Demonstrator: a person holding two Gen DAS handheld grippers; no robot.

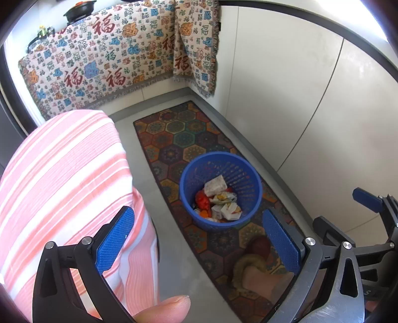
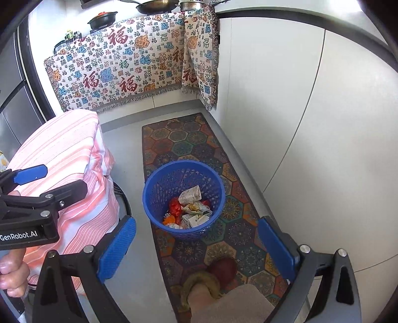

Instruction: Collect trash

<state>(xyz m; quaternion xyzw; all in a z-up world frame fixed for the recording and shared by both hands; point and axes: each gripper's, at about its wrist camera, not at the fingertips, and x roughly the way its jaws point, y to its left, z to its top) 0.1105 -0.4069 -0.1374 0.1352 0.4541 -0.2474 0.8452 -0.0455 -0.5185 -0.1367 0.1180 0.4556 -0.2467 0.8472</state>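
A blue perforated waste basket [image 1: 245, 174] stands on a patterned rug [image 1: 179, 131]; it also shows in the right wrist view [image 2: 159, 188]. Inside lie crumpled wrappers and paper trash [image 1: 219, 198], also seen from the right wrist [image 2: 191, 208]. My left gripper [image 1: 199, 238] is open and empty, held high above the floor near the basket. My right gripper [image 2: 196, 246] is open and empty, also above the rug. The right gripper shows at the right edge of the left view [image 1: 373, 206]; the left gripper shows at the left of the right view [image 2: 32, 183].
A table with a pink striped cloth [image 1: 62, 174] stands at the left. White cabinets [image 1: 286, 87] line the right. A patterned cloth [image 1: 99, 62] covers the far counter, with pots [image 2: 159, 6] on it. The person's slippered foot [image 2: 216, 280] is on the rug.
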